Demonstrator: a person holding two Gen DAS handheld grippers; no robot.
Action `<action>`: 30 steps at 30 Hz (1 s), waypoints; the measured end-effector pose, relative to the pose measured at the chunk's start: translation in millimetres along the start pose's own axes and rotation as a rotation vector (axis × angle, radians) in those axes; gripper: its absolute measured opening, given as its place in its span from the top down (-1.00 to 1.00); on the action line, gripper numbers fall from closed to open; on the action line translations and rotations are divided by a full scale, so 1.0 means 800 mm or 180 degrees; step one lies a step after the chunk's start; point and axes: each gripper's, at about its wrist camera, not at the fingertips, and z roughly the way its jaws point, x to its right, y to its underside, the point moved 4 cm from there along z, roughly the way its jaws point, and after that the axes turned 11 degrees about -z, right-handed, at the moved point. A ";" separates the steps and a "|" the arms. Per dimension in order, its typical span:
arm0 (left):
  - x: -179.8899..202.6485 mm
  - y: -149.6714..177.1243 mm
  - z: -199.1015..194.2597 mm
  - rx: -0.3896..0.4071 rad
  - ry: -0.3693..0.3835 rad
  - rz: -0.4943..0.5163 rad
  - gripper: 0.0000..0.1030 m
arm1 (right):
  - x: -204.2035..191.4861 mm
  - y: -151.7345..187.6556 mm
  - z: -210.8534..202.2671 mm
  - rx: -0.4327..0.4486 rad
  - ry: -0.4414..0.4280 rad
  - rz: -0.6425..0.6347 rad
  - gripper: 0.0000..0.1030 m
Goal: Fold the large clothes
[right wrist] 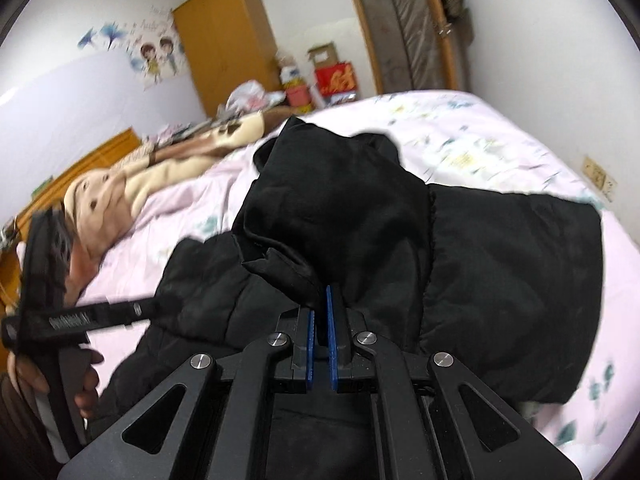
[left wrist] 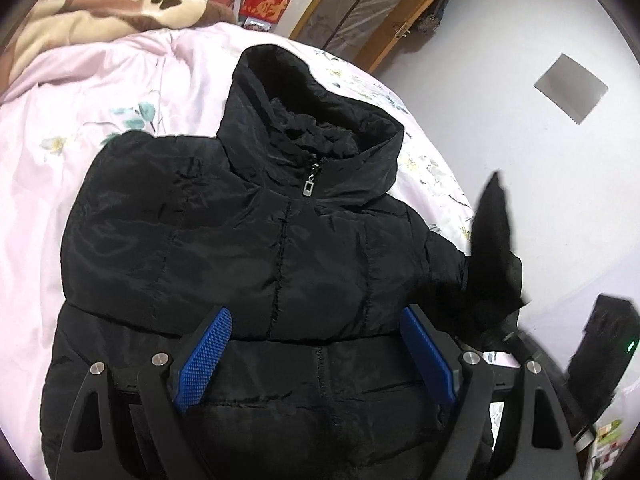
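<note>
Spread wide, my left gripper [left wrist: 316,354] hangs over the lower front of the black puffer jacket [left wrist: 248,248], blue pads clear of the fabric. My right gripper [right wrist: 321,344] has its jaws nearly pressed together, pinching a fold of the jacket's sleeve [right wrist: 332,216] and holding it raised above the body. The jacket lies front up on the pink floral bed [left wrist: 80,168], zipper closed, its long axis running from hem near me to hood [left wrist: 304,108] pointing toward the far edge of the bed. A tan and brown blanket [right wrist: 132,184] is bunched along the headboard edge, well apart from the jacket. Beyond the far edge stand a wooden wardrobe [right wrist: 228,40], a red box [right wrist: 336,78] and stacked cartons.
</note>
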 end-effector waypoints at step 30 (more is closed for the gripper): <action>0.059 0.040 0.150 -0.0807 -0.0237 -0.0014 -0.67 | 0.065 0.061 -0.055 -0.0302 0.0231 0.0176 -0.20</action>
